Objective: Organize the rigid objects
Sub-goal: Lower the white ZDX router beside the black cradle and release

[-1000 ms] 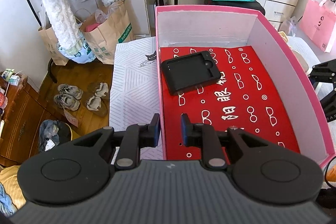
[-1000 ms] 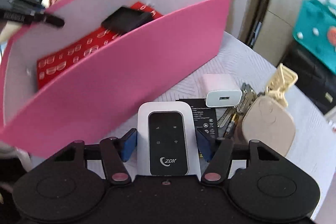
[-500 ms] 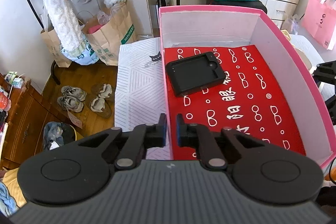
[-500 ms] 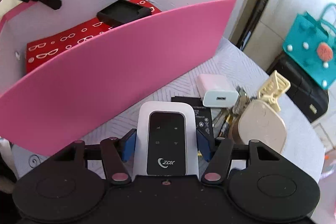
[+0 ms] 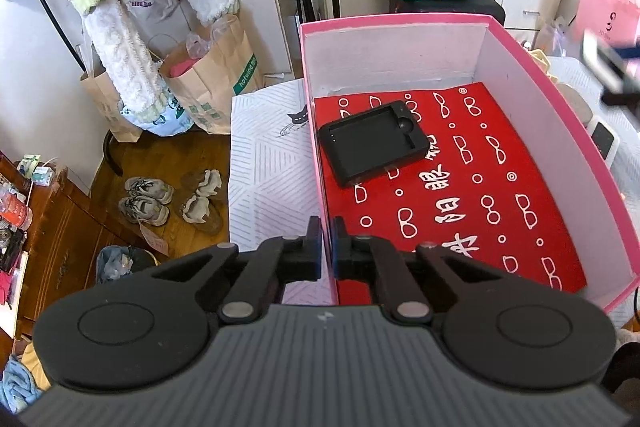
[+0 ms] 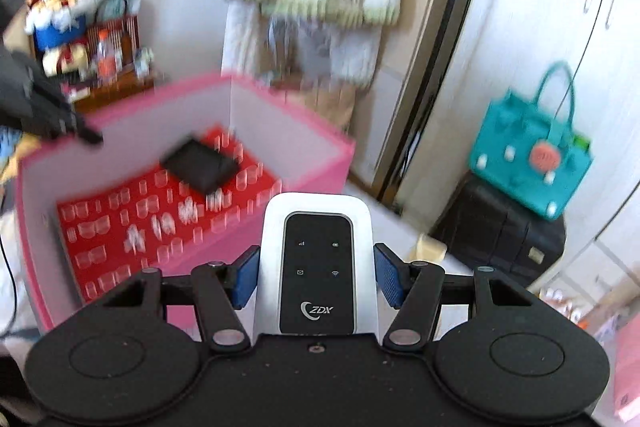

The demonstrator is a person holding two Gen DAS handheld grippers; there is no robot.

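**Router held above the box's right wall**

Router (image 6: 318, 267), white with a black face panel, sits clamped between the blue pads of the right gripper (image 6: 316, 273), one pad pressed on each long side. It is off the table and hangs over the near wall of the pink box (image 6: 280, 131) as the right wrist view shows it; that view is smeared, so the box's contents show only roughly there.

Left gripper (image 5: 327, 251) has just been closing and now pinches the left wall of the pink box (image 5: 316, 163) near its front corner, one finger outside and one inside, pads nearly meeting across the thin wall.

Inside the box, a red printed liner (image 5: 460, 195) covers the floor. A black tray (image 5: 372, 141) lies flat on it in the rear left corner, slightly skewed to the walls.

The box rests on a table with a white patterned cloth (image 5: 264, 179), whose left edge shows beside the box. A blurred dark shape at the box's right wall is probably the right gripper with its load.
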